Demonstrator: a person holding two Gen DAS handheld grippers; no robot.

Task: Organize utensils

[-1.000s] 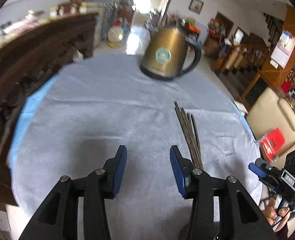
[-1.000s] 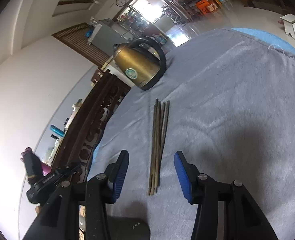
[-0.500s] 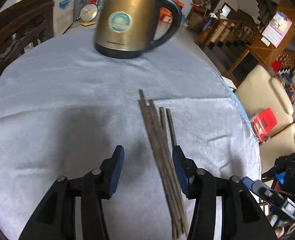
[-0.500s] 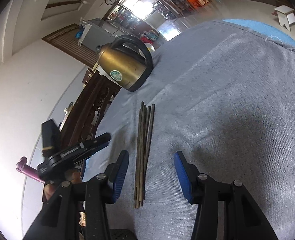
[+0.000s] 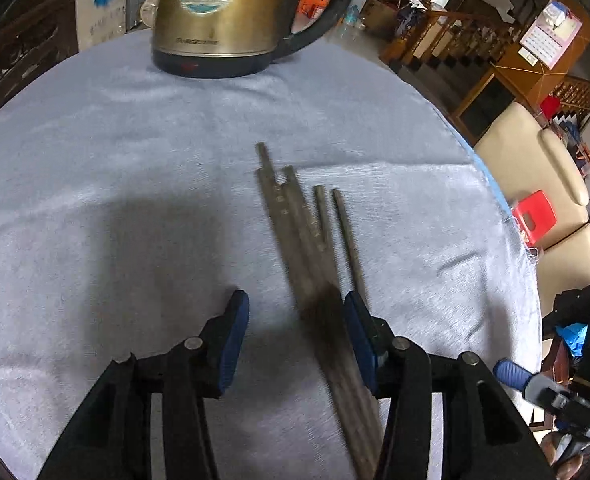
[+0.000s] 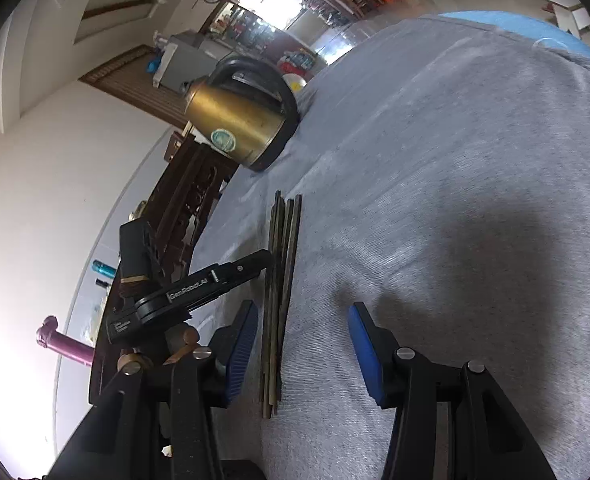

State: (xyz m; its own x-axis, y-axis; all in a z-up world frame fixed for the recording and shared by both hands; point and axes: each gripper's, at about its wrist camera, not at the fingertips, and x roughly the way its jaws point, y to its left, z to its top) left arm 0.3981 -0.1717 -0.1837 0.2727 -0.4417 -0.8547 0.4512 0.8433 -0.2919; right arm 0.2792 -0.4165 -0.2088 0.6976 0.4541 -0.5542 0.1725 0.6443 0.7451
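Several dark metal chopsticks (image 5: 295,216) lie side by side in a bundle on the grey tablecloth (image 5: 115,184). My left gripper (image 5: 297,320) hovers low over their near half, open, with the bundle passing between its jaws close to the right pad (image 5: 359,328); nothing presses on it. In the right wrist view the same chopsticks (image 6: 281,280) run between the open jaws of my right gripper (image 6: 303,344), near the left pad (image 6: 243,344). The left gripper (image 6: 261,260) reaches in from the left there, its tip at the bundle's edge.
A brass-coloured electric kettle (image 5: 223,12) with a black handle stands at the far side of the table, beyond the chopsticks' tips. Carved dark wooden furniture (image 6: 183,208) stands along the table's left edge. Cream sofas (image 5: 535,172) and a red stool (image 5: 535,216) stand off the right edge.
The left gripper moved forward and down toward the kettle, bringing the chopsticks from beside its right finger to between its jaws. It came into the right wrist view. The right gripper sank slightly.
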